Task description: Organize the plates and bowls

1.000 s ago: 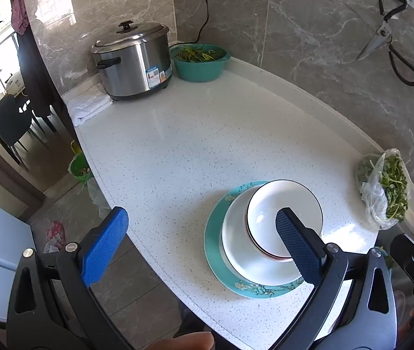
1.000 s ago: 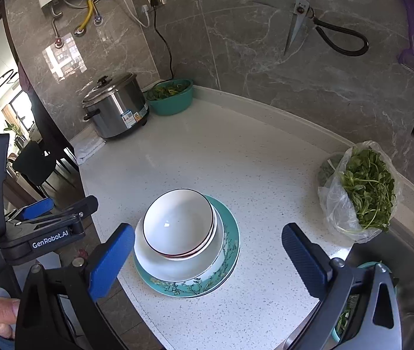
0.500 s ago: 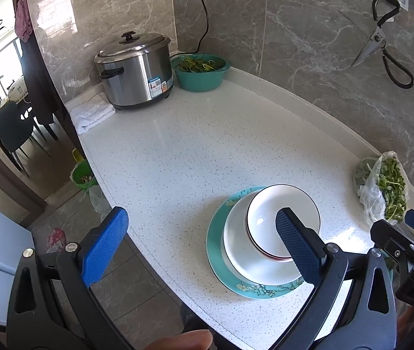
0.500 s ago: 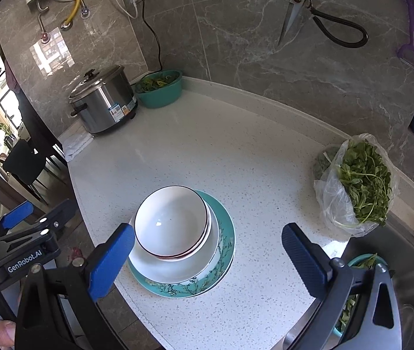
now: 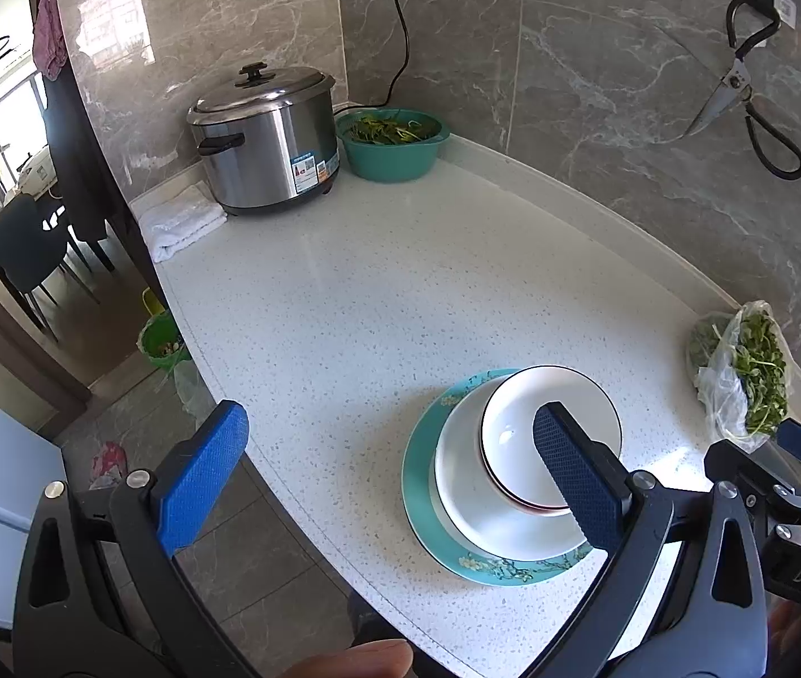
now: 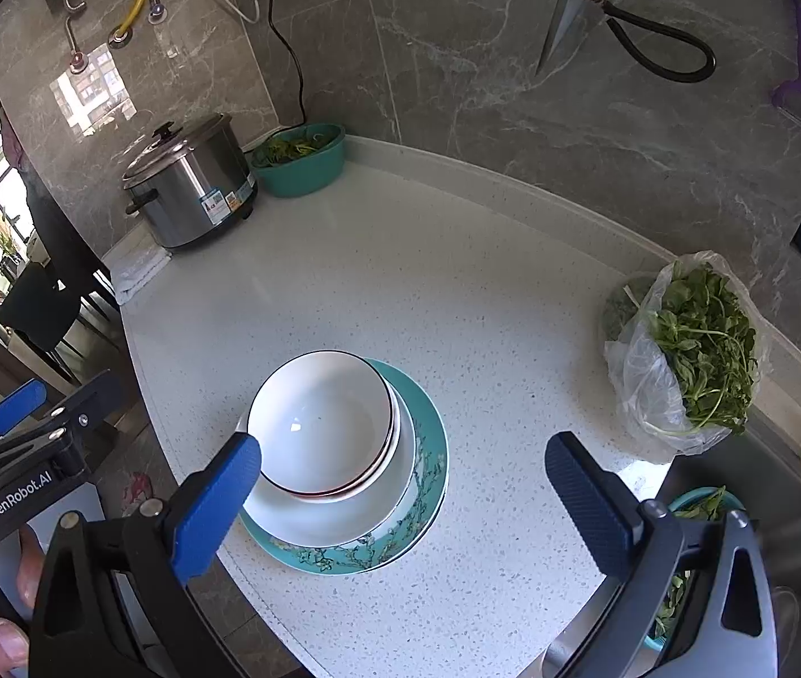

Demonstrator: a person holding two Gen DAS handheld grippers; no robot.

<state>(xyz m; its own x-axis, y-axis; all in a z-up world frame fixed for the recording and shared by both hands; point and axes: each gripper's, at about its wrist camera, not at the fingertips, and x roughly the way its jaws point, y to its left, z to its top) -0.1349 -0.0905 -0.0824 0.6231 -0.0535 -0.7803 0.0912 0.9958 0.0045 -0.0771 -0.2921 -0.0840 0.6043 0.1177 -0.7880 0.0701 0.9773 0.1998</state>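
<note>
A stack stands near the counter's front edge: a teal flowered plate [image 6: 429, 452] at the bottom, a white plate [image 6: 310, 520] on it, and white bowls [image 6: 321, 424] nested on top. The stack also shows in the left wrist view, with the teal plate [image 5: 417, 486] and bowls [image 5: 513, 424]. My left gripper [image 5: 389, 480] is open and empty, held above the counter's edge left of the stack. My right gripper [image 6: 400, 503] is open and empty, above and in front of the stack. Neither touches the dishes.
A steel rice cooker [image 5: 265, 141], a teal basin of greens [image 5: 392, 141] and a folded white towel [image 5: 180, 223] stand at the far left of the white counter [image 5: 400, 282]. A plastic bag of greens [image 6: 688, 350] lies right. A sink [image 6: 767, 497] is at the right. Scissors [image 6: 615, 17] hang on the wall.
Both grippers have drawn back and upward from the stack, which now looks smaller and further off. The dishes have not moved. Both grippers stay open.
</note>
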